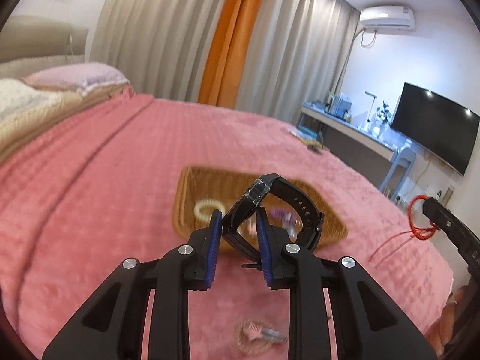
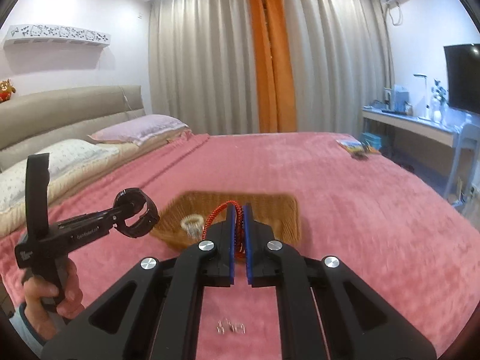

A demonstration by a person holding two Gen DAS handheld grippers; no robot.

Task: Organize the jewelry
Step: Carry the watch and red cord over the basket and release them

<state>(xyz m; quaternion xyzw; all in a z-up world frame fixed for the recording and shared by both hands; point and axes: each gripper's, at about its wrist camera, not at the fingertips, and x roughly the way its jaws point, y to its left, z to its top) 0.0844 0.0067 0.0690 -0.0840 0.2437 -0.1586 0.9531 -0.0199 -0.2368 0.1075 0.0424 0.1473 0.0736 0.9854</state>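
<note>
Above the pink bed (image 2: 330,180), left gripper (image 1: 240,219) jaws clamp a black watch (image 1: 270,204), right gripper (image 2: 239,219) jaws pinch a red cord bracelet (image 2: 222,210). Carrying step, it seems; next, lower both into the wicker basket (image 2: 282,210) and let go.

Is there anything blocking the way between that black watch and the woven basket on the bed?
Nothing visible does. The watch, held in the left gripper, hangs near the open basket, which holds only small pieces.

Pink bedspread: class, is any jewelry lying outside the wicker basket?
Yes. Small clear pieces lie loose on the bedspread in front of the basket, and a pinkish item likewise.
</note>
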